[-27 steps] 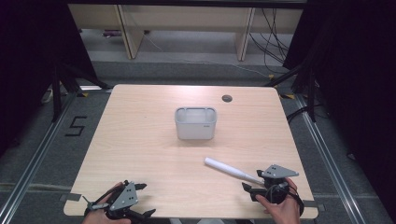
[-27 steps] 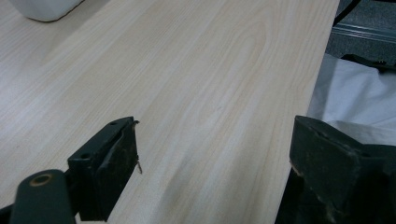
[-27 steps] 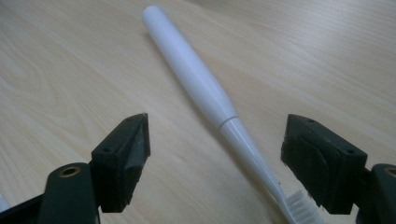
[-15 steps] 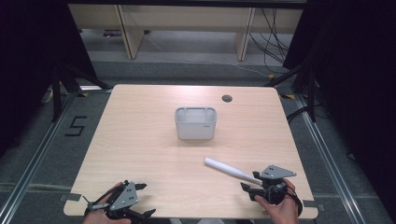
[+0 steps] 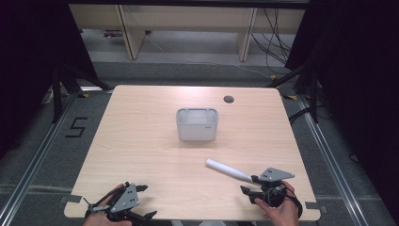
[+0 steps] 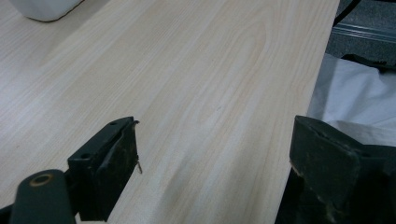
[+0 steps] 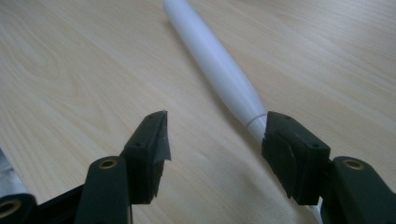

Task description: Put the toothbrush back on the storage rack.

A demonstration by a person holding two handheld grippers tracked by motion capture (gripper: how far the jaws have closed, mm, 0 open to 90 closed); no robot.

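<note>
Resting near the table's (image 5: 141, 141) near-right edge, the right gripper (image 7: 212, 140) has its jaws spread wide, gripping nothing. A white tapered tube (image 5: 228, 170) lies on the wood beside its right jaw, angling far-left. At the near-left corner, the left gripper (image 6: 212, 154) is also wide open and empty. A grey bin (image 5: 197, 124) stands mid-table, well apart from both.

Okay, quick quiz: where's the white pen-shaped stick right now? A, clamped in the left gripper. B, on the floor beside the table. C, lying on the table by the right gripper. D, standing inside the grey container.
C: the white stick lies flat on the table, its narrow end beside the open right gripper; the grey container sits apart mid-table.
</note>
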